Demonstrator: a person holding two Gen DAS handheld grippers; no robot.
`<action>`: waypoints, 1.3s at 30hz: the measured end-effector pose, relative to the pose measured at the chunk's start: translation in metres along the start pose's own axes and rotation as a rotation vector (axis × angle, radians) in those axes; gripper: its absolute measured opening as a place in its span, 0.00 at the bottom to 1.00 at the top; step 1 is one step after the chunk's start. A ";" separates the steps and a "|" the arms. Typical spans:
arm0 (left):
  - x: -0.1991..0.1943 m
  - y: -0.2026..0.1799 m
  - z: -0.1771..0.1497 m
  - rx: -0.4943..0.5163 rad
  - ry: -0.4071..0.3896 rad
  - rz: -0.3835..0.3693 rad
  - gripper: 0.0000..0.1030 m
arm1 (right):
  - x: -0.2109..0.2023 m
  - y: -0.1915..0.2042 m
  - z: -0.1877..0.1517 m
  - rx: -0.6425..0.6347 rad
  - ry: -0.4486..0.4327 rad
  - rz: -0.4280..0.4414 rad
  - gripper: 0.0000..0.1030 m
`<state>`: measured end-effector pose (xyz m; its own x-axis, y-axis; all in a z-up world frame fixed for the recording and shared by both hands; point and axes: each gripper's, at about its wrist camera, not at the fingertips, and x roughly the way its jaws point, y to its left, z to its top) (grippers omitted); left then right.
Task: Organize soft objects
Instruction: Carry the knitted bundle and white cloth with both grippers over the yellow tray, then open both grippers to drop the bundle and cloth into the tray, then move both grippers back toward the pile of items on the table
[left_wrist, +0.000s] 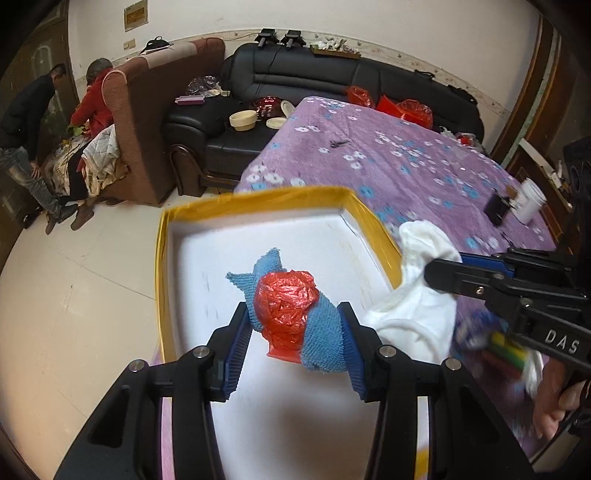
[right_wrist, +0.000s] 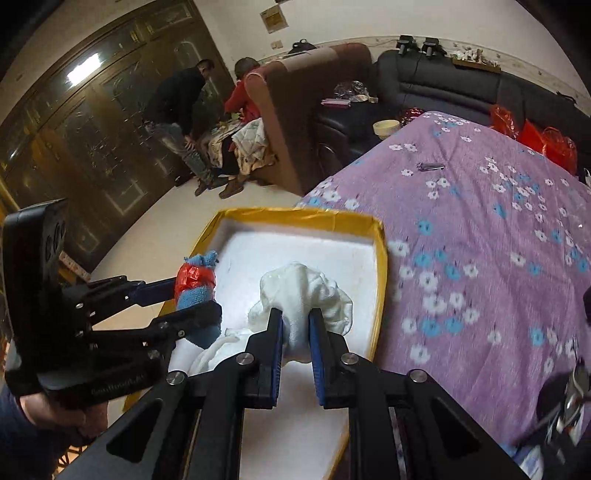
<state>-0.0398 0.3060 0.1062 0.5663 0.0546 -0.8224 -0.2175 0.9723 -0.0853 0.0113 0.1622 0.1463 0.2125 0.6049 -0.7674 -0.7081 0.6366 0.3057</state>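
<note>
Both grippers are clamped on soft things above a yellow-rimmed box (left_wrist: 373, 221) with a white floor. Left gripper (left_wrist: 295, 330) holds a blue towel (left_wrist: 325, 332) bundled with a red plastic bag (left_wrist: 286, 301); its pads press both sides of the bundle, over the middle of the box. Right gripper (right_wrist: 295, 332) is closed on a white cloth (right_wrist: 306, 288), which hangs near the right wall of the box. Inside the box much bare white floor is free around both bundles. It lies at the corner of a purple flowered bedcover (left_wrist: 406, 155), and its left rim stands over the pale floor (left_wrist: 74, 295). On the right the bedcover is mostly open
</note>
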 end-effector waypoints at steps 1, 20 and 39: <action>0.008 0.001 0.009 0.007 0.007 -0.009 0.44 | 0.009 -0.002 0.008 0.006 0.003 -0.013 0.16; 0.094 0.046 0.047 -0.070 0.138 0.030 0.65 | 0.102 -0.011 0.040 0.022 0.107 -0.109 0.19; 0.039 0.052 0.050 -0.110 0.021 0.076 0.80 | 0.040 -0.004 0.028 -0.024 0.017 -0.148 0.60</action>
<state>0.0106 0.3700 0.0981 0.5280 0.1210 -0.8406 -0.3457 0.9347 -0.0826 0.0416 0.1972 0.1297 0.3050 0.4969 -0.8125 -0.6859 0.7065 0.1746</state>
